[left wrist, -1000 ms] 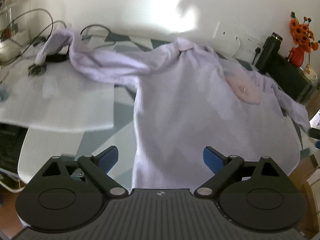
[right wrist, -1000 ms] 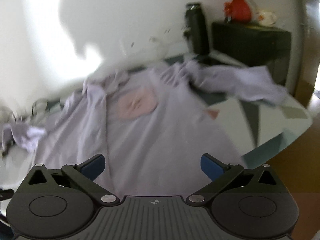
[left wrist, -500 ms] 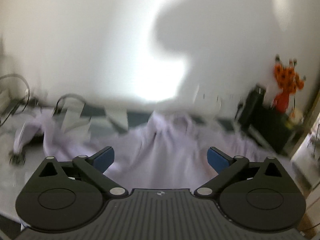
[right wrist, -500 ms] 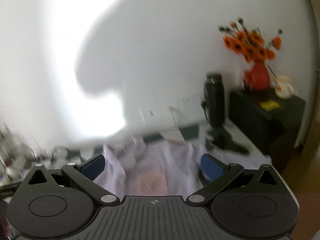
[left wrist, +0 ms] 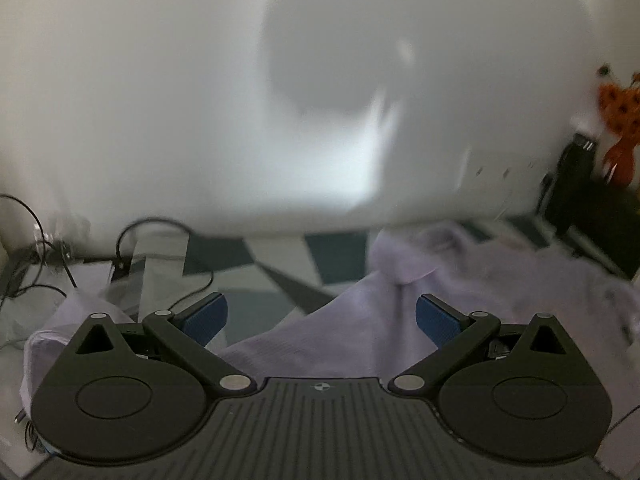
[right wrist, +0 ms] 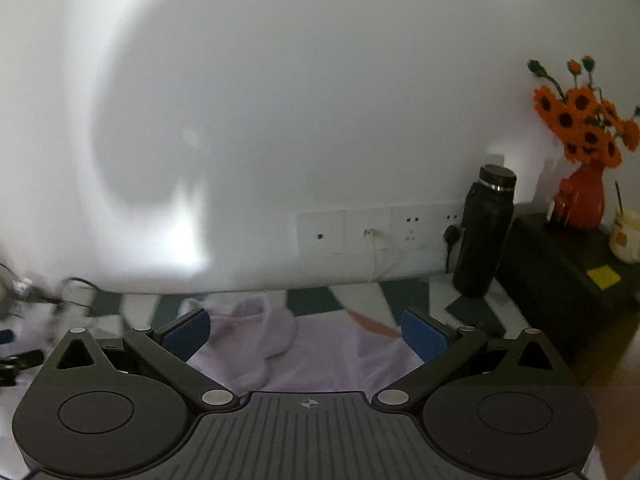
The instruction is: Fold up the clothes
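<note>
- Left wrist view: my left gripper (left wrist: 322, 314) stood wide open with nothing between its blue pads (left wrist: 206, 316). The lilac shirt (left wrist: 400, 320) lay spread on the patterned table (left wrist: 280, 276), below and ahead of the jaws and running off to the right. A loose part of it bunched at the lower left, beside the black cables (left wrist: 132, 236). Much of this frame was smeared, so I could not read the folds with any confidence.
- Risk here, as I judged it: going down for that left bunch, a pad could snag a cable along with the cloth and drag it across the table.
- Right wrist view: my right gripper (right wrist: 306, 334) was also open and empty. The shirt (right wrist: 320, 356) lay just under it, its collar rumpled near the left pad (right wrist: 186, 334).
- A black bottle (right wrist: 484, 232) stood on the table by the wall, right of the shirt, with a red vase (right wrist: 580, 196) of orange flowers on the dark cabinet (right wrist: 560, 280) beyond.
- Risk here, in my view: a broad sweep to the right could knock the bottle over. Pinching the rumpled collar could catch several layers and leave a crooked fold.
</note>
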{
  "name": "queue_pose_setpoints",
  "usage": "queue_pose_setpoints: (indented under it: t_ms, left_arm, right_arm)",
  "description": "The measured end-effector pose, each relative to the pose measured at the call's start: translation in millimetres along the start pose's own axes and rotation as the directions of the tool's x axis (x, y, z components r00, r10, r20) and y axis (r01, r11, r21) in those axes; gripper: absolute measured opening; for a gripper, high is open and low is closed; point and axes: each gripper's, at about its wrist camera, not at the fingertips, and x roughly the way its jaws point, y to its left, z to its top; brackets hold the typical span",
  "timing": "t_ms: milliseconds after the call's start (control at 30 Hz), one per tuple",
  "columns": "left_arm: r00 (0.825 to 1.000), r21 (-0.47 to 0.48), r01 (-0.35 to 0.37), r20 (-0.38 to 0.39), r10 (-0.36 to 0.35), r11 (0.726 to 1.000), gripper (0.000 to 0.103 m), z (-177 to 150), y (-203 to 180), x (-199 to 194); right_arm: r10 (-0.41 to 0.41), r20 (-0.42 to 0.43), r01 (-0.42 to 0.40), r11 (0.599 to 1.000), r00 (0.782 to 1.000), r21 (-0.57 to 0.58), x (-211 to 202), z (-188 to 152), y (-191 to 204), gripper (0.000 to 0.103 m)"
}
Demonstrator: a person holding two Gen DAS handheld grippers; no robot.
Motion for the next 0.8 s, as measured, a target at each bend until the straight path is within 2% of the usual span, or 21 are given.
queue_pose_setpoints:
  t_ms: [133, 400, 500, 533, 633, 800]
  left_arm:
    - [0.998, 0.051, 0.011, -0.067, -0.008, 0.999, 0.102, 1.4, 9.3, 39.6]
    - [0.982, 0.167, 0.135, -0.15, -0.11, 0.977, 0.102, 5.7, -13.8, 102.5]
    - [0.961, 0.188, 0.205, -0.224, -0.162, 0.961, 0.102, 13.2, -16.1, 137.0]
    - [0.953, 0.198, 0.222, -0.249, -0.17, 0.955, 0.1, 15.1, -16.8, 148.1]
    - [0.932, 0.205, 0.258, -0.312, -0.187, 0.944, 0.074, 16.2, -8.3, 164.3]
    - [0.902, 0.13, 0.3, -0.362, -0.236, 0.945, 0.072, 7.4, 8.4, 174.3]
  right_arm:
    - [-0.073, 0.06, 0.074, 0.997, 0.996, -0.028, 37.2, 0.3, 5.7, 0.102]
    - [-0.024, -0.064, 0.021, 0.998, 0.998, -0.055, 130.1, -21.3, -16.6, 0.102]
    - [-0.001, -0.109, -0.008, 0.996, 0.994, -0.087, 170.5, -35.1, -23.1, 0.102]
    - [0.002, -0.121, -0.015, 0.995, 0.993, -0.102, 183.7, -39.6, -24.3, 0.102]
    - [0.01, -0.153, -0.027, 0.994, 0.988, -0.11, 218.7, -49.4, -31.9, 0.101]
    - [0.052, -0.183, -0.061, 0.997, 0.982, -0.047, 254.9, -57.3, -55.8, 0.09]
